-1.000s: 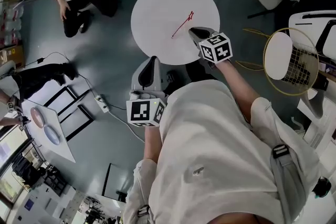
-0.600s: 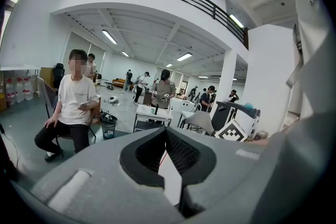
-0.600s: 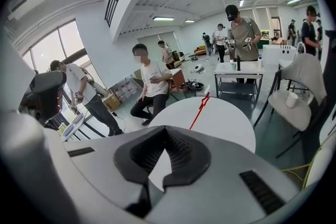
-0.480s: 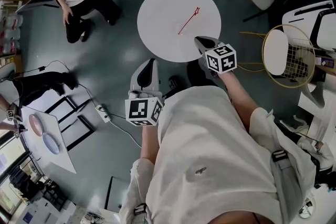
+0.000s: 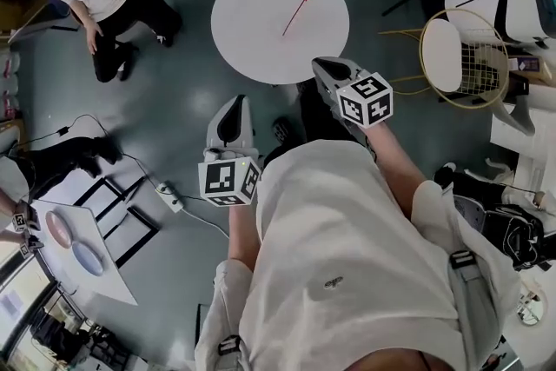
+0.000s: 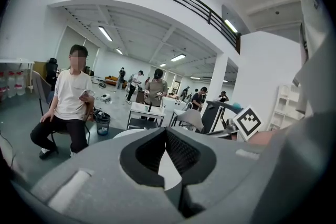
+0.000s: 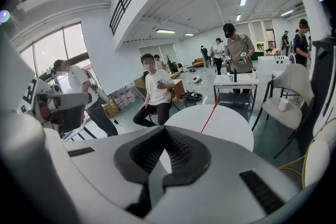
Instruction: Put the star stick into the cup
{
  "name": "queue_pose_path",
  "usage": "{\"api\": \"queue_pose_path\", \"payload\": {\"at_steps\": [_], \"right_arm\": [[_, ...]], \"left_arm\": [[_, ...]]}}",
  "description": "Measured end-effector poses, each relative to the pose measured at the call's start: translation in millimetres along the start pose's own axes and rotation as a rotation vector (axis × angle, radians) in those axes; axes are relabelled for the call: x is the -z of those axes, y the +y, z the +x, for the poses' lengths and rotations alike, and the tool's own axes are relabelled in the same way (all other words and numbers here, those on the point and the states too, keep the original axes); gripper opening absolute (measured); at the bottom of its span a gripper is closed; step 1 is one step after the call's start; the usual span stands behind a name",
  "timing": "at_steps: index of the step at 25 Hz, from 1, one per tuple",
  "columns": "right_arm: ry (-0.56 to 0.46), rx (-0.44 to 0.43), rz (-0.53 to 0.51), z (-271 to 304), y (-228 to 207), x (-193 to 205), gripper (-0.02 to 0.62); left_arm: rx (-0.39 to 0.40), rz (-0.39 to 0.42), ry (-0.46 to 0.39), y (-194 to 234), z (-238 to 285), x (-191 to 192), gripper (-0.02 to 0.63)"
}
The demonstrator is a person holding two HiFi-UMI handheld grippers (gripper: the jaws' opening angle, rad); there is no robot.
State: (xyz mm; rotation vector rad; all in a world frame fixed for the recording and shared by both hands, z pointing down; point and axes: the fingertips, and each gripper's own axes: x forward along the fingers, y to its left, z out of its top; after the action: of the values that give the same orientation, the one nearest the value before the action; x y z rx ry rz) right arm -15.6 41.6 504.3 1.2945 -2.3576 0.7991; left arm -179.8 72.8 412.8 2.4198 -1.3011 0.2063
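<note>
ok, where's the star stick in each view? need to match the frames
Head view: the star stick lies on the round table, upper centre.
Left gripper view: not in it; only a strip of the table shows.
Right gripper view: right of centre, a thin red line on the table.
Shared landmark: the round table, in all three.
</note>
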Motion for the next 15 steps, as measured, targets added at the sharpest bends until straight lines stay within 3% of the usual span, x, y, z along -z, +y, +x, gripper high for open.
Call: {"api": "queue_pose_path", "payload": {"at_steps": [8, 15], "right_arm": [[-0.126, -0.001, -0.009, -49.1, 31.4, -20.9, 0.009], [-0.180, -0.043, -0.042, -83.2, 46.7, -28.3, 0.008]], "left_arm": [[0.096, 0.030, 0.027, -18.7, 2.0, 12.4, 0.011], [0.118, 0.056, 0.011, -34.3, 1.8, 9.8, 0.011]]}}
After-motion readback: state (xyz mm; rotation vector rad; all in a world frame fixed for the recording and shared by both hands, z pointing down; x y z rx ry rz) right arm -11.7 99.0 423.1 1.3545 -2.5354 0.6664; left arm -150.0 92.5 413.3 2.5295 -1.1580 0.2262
